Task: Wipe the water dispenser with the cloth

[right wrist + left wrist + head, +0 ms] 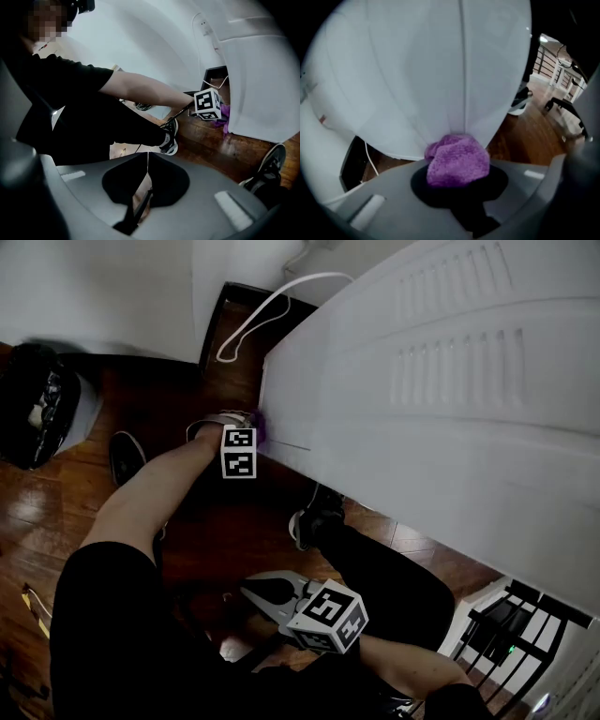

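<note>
Dark wood floor [234,531] surrounds the white dispenser [450,409]. The left gripper [458,180] clamps the purple cloth [457,157] against the dispenser's lower corner; the bunched cloth hides the jaw tips. The right gripper [146,174] is closed, empty.

Dark wooden floor [37,502] with white water dispenser [450,399], looped white cable [281,293], black bag [33,409].

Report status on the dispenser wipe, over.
Left gripper shut on purple cloth, cloth against lower edge of water dispenser. Right gripper shut, empty, held back. Shoe near the base, not blocking.
</note>
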{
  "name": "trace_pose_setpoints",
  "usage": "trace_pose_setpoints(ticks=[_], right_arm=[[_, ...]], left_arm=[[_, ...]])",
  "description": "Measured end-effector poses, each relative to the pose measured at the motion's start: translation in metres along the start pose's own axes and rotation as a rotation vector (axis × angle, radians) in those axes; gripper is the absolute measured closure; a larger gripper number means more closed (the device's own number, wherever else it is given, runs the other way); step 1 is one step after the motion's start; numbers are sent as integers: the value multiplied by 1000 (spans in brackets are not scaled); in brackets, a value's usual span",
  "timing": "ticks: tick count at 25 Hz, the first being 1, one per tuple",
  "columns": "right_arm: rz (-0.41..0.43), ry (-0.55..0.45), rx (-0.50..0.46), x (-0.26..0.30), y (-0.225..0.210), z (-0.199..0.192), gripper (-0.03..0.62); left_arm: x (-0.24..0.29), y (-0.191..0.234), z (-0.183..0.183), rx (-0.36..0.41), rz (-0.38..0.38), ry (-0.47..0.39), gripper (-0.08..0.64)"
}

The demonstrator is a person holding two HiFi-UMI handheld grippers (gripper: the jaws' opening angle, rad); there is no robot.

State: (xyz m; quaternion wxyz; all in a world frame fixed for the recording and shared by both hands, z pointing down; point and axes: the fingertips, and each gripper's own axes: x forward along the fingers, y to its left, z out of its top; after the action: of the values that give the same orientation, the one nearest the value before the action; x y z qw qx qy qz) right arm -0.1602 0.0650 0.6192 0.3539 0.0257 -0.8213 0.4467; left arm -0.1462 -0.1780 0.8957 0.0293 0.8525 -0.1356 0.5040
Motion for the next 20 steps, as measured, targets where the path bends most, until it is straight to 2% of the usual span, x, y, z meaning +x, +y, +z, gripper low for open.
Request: trace_pose_setpoints(ticks=[2, 4, 7, 10, 15, 20], right_arm=[[10, -21, -13, -6, 5, -7, 584], [24, -35, -46, -17, 13, -11, 584], [31, -54, -119, -21, 21, -13, 584], [15, -117, -227, -9, 21, 12, 584], [-80, -163, -301, -27, 9, 33, 588], [-217, -233, -326, -63, -28, 59, 588]], left_arm=[[-32, 2, 17, 92, -11, -33, 457], [-84, 20, 52, 153, 16, -88, 457], [-177, 46, 106, 143, 65, -155, 457], [-264, 56, 143, 173, 135, -201, 457], [-352, 17, 207, 155, 258, -284, 456], [-465, 22, 267, 47, 472, -477, 456]])
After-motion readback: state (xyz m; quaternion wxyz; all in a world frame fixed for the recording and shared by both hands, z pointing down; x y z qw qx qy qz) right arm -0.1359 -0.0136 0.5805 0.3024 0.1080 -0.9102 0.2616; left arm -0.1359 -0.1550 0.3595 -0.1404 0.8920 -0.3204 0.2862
